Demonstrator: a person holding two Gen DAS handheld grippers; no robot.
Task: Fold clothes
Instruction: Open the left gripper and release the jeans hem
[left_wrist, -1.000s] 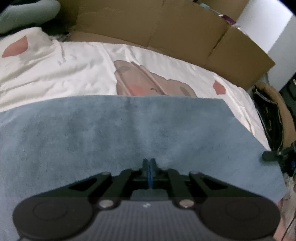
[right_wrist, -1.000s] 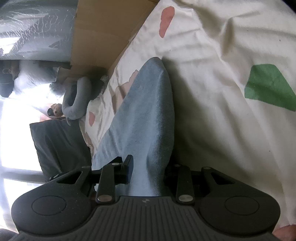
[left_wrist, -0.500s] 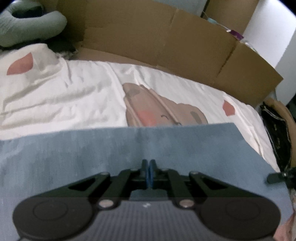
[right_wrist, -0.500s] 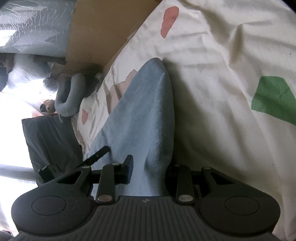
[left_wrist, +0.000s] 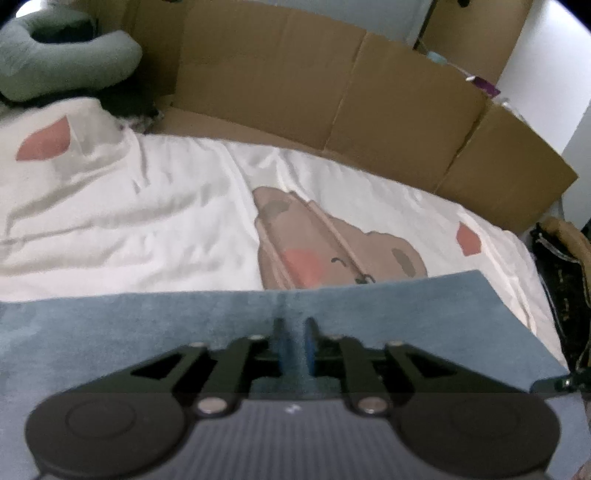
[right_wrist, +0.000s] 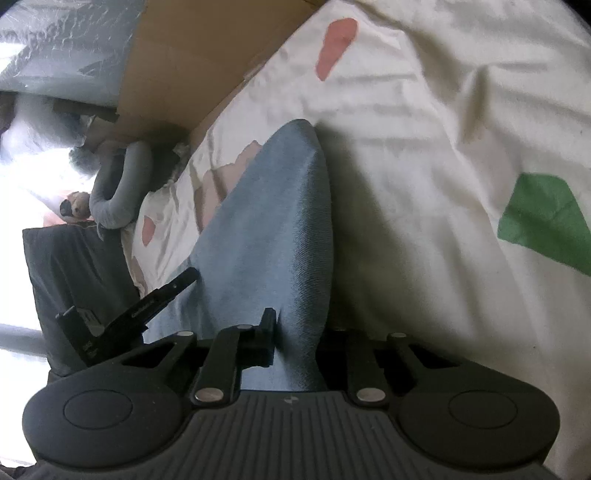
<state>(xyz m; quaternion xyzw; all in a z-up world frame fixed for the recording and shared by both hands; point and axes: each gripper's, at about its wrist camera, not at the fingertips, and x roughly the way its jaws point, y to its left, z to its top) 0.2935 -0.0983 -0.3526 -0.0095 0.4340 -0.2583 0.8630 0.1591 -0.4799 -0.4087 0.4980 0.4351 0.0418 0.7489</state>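
Note:
A blue cloth (left_wrist: 147, 332) lies spread on the bed, its far edge straight across the left wrist view. My left gripper (left_wrist: 293, 339) sits over the cloth's middle. Its jaws are opening, the blue pads stand a little apart, and cloth shows through the gap without being pressed. In the right wrist view the same blue cloth (right_wrist: 269, 229) runs away as a raised fold. My right gripper (right_wrist: 301, 332) is closing on that fold, and the cloth fills the space between its fingers; the right finger is hidden behind it. The left gripper (right_wrist: 162, 299) shows at the cloth's left side.
A white bedsheet (left_wrist: 147, 206) with a brown bear print and pink patches covers the bed. A cardboard wall (left_wrist: 332, 110) stands behind it. A grey-green neck pillow (left_wrist: 55, 62) lies at the far left, and a dark bag (left_wrist: 565, 280) sits off the right edge.
The left pads, pressed together before, have parted, and the cloth's far edge now sits lower in that view. The right jaws have narrowed onto the fold. The left gripper has come into the right view.

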